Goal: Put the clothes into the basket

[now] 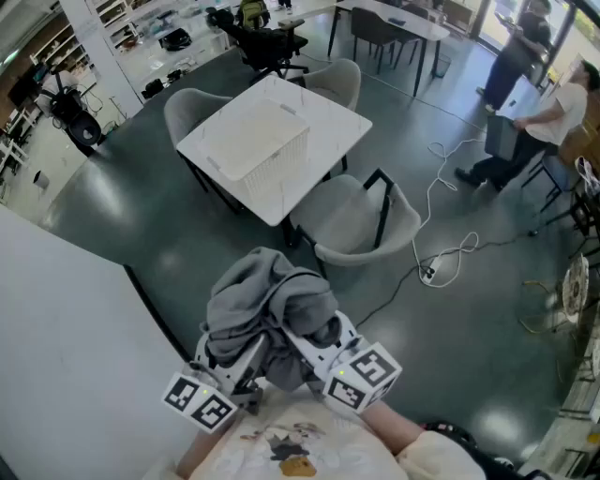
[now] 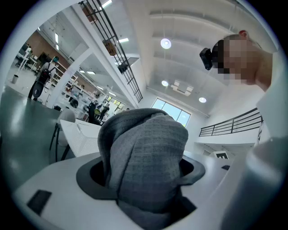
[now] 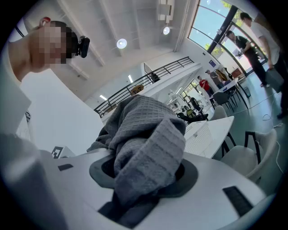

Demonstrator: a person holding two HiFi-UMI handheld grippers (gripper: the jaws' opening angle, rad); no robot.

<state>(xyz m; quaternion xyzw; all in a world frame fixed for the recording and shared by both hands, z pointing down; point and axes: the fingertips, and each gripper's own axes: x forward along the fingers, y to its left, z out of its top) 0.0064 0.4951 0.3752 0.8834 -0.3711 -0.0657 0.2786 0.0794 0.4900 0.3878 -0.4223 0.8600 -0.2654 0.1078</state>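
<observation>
Garment, grey (and bundled), sat clamped in your left tongs and your right tongs alike, well apart from the basket on the bench.

A dark, glossy floor is stretching across a large open room. A white square desk is standing in the middle, with pale grey chairs sitting round it. A long white table is standing at the far end. A white cable is trailing over the floor to the right. Shelves are lining the left side. Round ceiling lights are glowing overhead, and daylight is coming through a tall window.
</observation>
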